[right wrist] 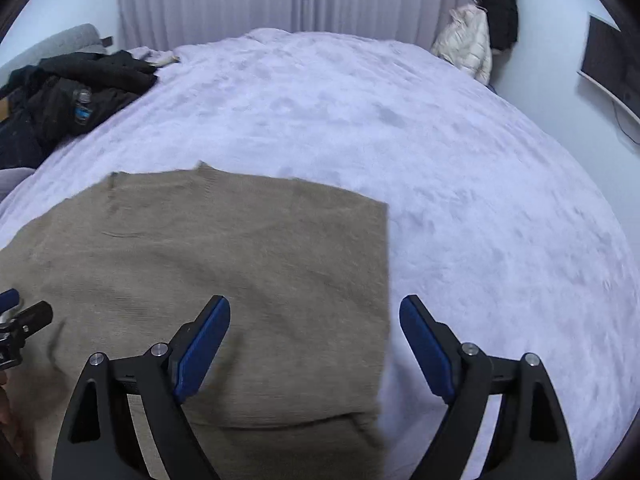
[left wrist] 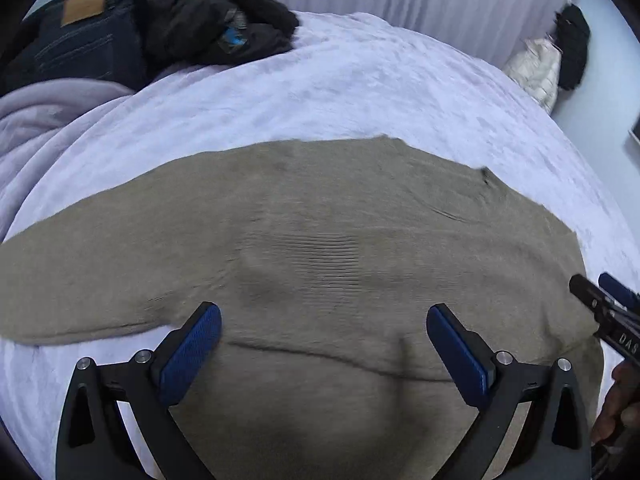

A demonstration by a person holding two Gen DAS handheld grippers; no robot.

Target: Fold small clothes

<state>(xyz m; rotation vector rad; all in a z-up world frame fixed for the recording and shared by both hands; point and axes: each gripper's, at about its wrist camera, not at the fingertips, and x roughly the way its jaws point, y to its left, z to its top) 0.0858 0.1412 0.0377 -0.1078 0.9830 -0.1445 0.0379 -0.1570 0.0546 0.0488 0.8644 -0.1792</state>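
While flat on bed | tan sweater (ribbed) | both tools gaping, empty

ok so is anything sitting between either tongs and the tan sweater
Nothing visible does. The left tongs and right tongs both hang open right over the tan sweater. The dark clothes pile lies apart, at the far left of the bed.

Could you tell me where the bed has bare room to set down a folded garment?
The lavender plush bedspread lies bare between the tan knitted sweater and the wall with the cream puffer jacket. The far left corner is crowded with a pile of dark clothes.
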